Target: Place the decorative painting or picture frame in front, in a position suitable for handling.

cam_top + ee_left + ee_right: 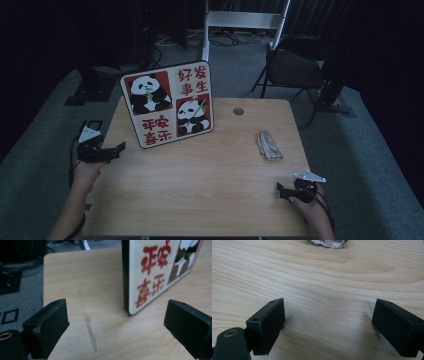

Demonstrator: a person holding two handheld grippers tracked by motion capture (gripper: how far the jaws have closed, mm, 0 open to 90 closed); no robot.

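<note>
1. The left gripper (116, 149) has its two black jaws spread wide with nothing between them; in the left gripper view (117, 322) bare tabletop fills the gap.
2. The right gripper (281, 190) is likewise wide open and empty, hovering low over the wood grain in the right gripper view (328, 322).
3. Just ahead of the left gripper stands the upright square panda sign with red Chinese characters and a black edge (169, 103), propped near the table's far left; its lower corner (150, 280) rests on the table, close to the jaws but not touched.
4. Farther up from the right gripper lies a crumpled grey-white cloth (269, 145), apart from it; its edge peeks in at the top of the right gripper view (329, 243).
5. Both things sit on the light wooden table (200, 190).
6. Judged from this, nothing is grasped yet: the work looks at its very start, with the approach and the grip on sign or cloth left to do.
</note>
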